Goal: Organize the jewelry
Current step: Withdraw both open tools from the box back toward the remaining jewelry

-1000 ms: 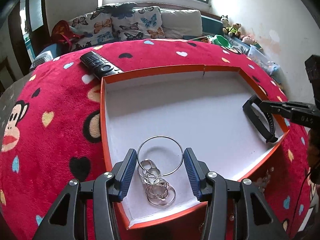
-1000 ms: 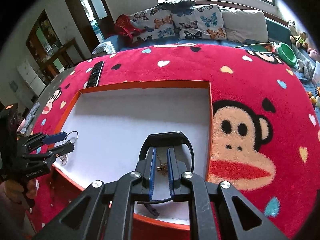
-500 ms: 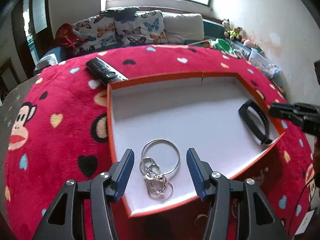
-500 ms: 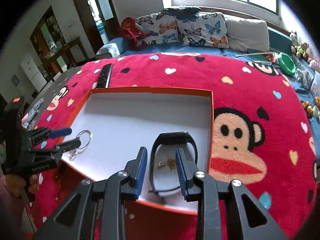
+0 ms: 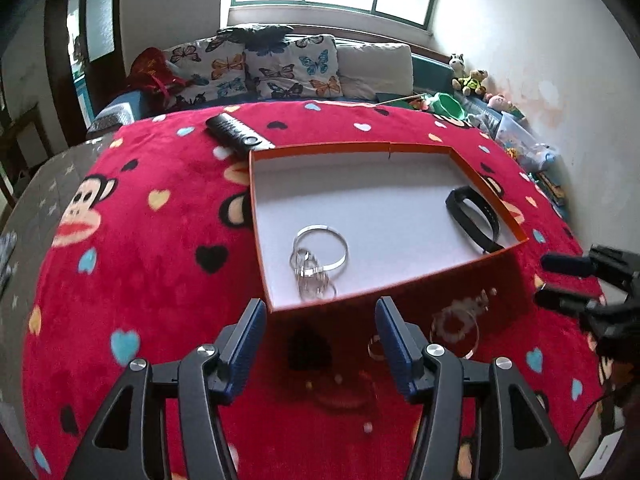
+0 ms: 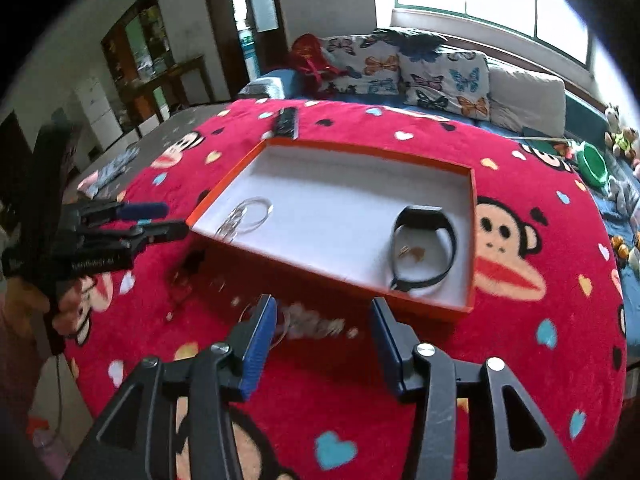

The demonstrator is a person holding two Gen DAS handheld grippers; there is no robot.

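The silver rings [image 5: 316,262] lie clustered in the near left corner of the orange box [image 5: 490,255], a big bangle with smaller hoops linked over its near edge, and the black band [image 6: 426,252] sits at the right end with a small gold chain [image 6: 412,253] lying inside its loop; sorting by kind into separate ends of the box looks like the reason for that layout. More jewelry [image 5: 460,320] is strewn on the red monkey-print blanket [image 5: 140,280] just in front of the box's near wall, blurred but apparently clear bangles and beads, so the job seems only partly done. The left tool [image 5: 318,344] hovers empty outside the box, its blue pads spread wide, with the rings beyond its tips. The right tool [image 6: 322,344] is likewise spread and empty, poised just above the loose pieces [image 6: 312,326], probably its next pick.
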